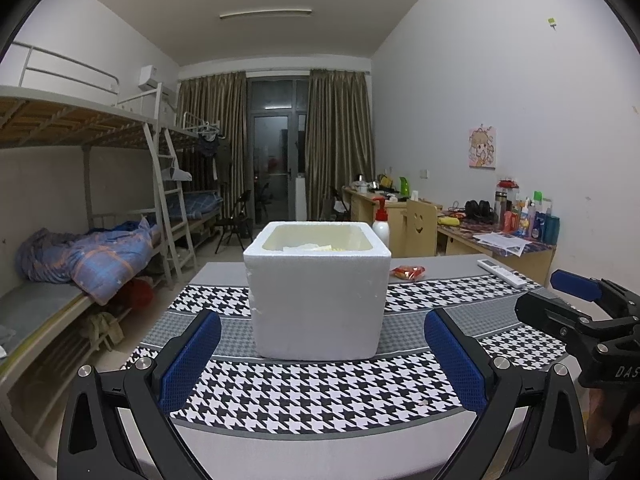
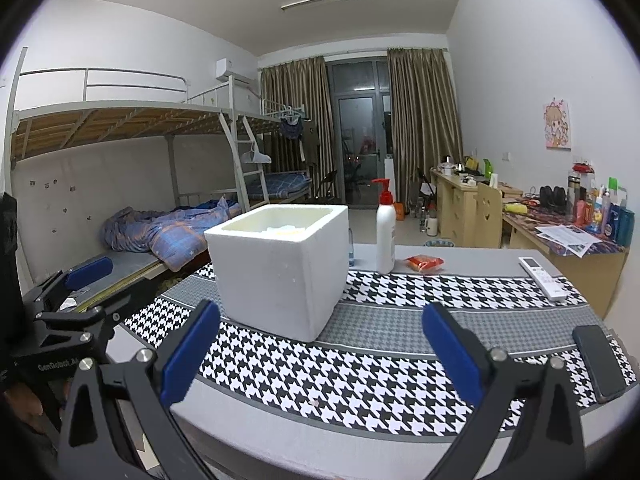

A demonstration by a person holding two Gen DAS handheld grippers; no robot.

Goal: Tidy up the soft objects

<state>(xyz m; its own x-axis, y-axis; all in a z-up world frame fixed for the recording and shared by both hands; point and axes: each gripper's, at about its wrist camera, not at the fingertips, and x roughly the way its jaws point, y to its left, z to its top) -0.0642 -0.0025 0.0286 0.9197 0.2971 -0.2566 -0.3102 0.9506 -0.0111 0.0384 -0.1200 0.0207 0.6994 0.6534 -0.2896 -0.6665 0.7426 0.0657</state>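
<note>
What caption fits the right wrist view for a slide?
Open right gripper facing a white foam box on a houndstooth-covered table, pump bottle behind.

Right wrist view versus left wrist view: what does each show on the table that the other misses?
Only the right wrist view shows the dark phone at the table's right edge, and the pump bottle in full. The left wrist view adds no table item; the foam box hides most of the bottle. Both show the box, the red packet, the remote and both open grippers, left, right.
</note>
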